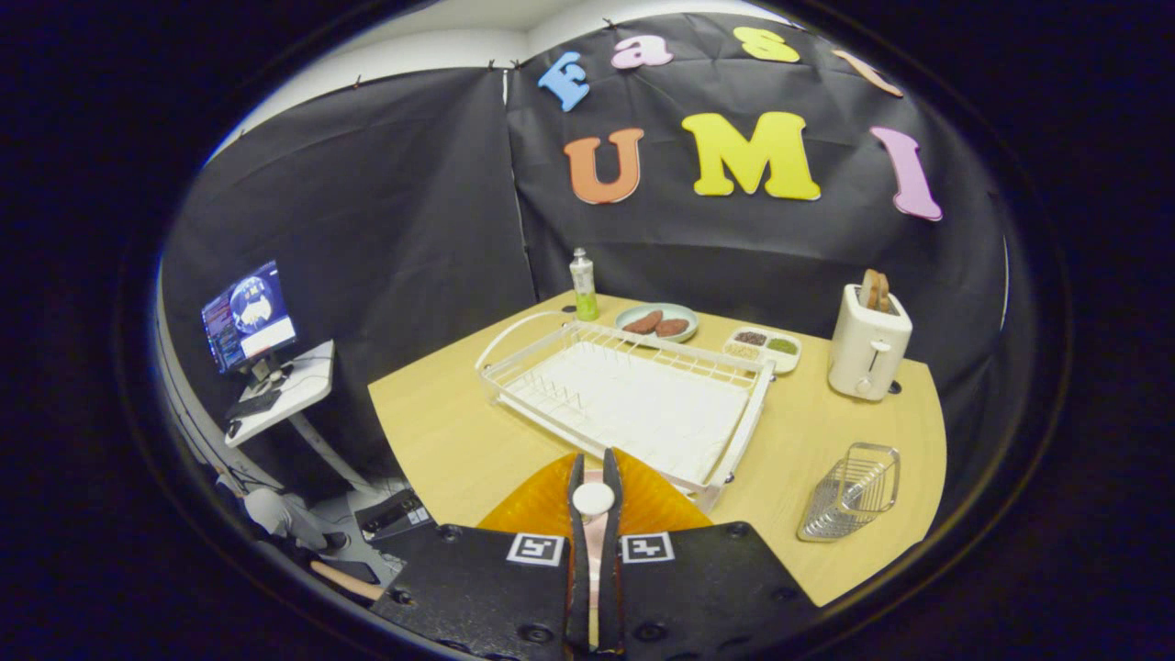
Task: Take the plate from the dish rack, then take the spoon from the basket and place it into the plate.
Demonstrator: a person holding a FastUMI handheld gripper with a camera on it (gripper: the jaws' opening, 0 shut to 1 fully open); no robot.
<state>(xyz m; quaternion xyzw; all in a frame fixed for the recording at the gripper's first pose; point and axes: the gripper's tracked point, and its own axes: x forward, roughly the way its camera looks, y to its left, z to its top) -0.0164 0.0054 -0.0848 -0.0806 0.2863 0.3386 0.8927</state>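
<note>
- The claw (594, 477) is almost closed, and a spoon (593, 498) sits between its two fingers with its round white end poking up — both fingers press on it.
- Right under the fingers is an orange plate (542, 505) on the wooden table (441, 431). The spoon is over the plate, but I cannot tell if it touches it.
- Just past the plate is the white dish rack (633, 395) with nothing standing in its slots.
- The wire basket (849, 491) lies on the table to the right of the rack, well apart from the fingers.
- Farther back there is a green bottle (583, 285), a pale dish (657, 321) with two brown pieces of food on it, and a small white tray (764, 347) with bits of food in it.
- A white toaster (868, 344) stands at the back right — toast sticks out of its top.
- Off to the left, away from the table, a screen (248, 315) glows on a small white stand.
</note>
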